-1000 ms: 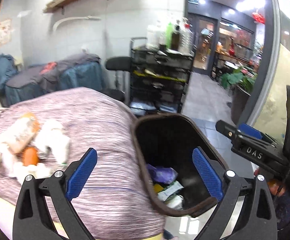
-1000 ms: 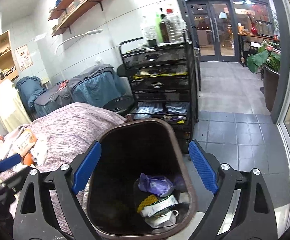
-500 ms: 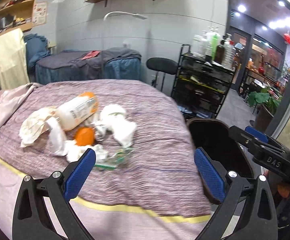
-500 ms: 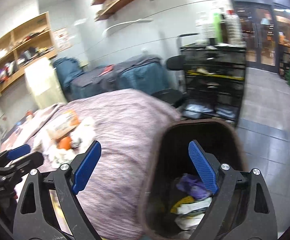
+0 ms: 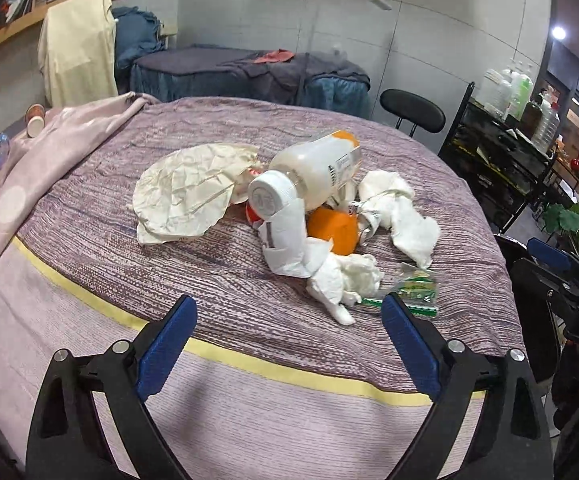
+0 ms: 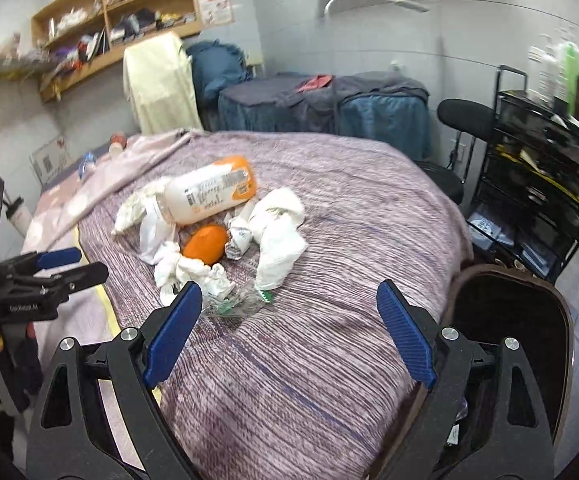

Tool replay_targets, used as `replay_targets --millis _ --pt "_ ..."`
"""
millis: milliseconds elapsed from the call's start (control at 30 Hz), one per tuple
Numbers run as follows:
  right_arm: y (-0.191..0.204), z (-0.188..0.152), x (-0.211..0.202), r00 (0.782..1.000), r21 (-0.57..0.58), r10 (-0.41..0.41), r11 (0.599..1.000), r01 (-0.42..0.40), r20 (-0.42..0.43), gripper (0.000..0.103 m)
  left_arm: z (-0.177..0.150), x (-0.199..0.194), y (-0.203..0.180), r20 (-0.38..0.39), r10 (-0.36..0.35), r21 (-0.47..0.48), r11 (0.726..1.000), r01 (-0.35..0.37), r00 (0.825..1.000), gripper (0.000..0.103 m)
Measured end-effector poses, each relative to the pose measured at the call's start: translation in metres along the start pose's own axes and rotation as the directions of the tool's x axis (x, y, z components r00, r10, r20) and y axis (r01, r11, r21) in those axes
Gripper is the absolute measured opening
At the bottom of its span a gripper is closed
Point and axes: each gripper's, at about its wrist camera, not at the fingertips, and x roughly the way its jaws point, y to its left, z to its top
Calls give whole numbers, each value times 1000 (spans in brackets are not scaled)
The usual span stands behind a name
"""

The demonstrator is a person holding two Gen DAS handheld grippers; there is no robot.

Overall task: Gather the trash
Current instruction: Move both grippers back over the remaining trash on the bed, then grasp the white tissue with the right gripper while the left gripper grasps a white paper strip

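Left wrist view: left gripper point(image 5: 287, 322) spread and empty, trash pile point(image 5: 289, 216) on bed point(image 5: 89, 216) straight ahead; tissue point(image 5: 345, 280) nearest. Right gripper point(image 6: 289, 312) also spread, empty; bin point(image 6: 509, 312) beside it

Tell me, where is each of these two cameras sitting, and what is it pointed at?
Left wrist view: sits on the left hand-held gripper, facing the trash pile on the purple bedspread; its open blue fingers show, and the right hand-held gripper at the right edge.
Right wrist view: sits on the right hand-held gripper, facing the same pile, dark bin at lower right; its open fingers show, the left one at the left edge.
Shared: white bottle, orange object.
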Motion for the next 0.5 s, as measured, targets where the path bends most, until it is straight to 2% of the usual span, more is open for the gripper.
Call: replay_targets --millis 67,167,333,433,500 --pt "7 8 19 999 -37 -10 999 8 -46 87 5 10 7 -32 -14 -14 1000 13 999 82" --pt "13 19 46 993 -83 -21 996 12 -112 78 13 27 12 -72 -24 -19 1000 23 997 78" --pt "13 34 87 977 -103 -47 994 26 -208 72 27 54 8 -147 -37 -5 999 36 988 76" --pt "10 43 113 961 -109 -63 993 35 -268 67 33 69 5 -177 -30 9 999 32 984 68" --pt "8 47 125 957 -109 -61 994 32 -282 64 35 75 6 -192 -38 2 999 39 981 57"
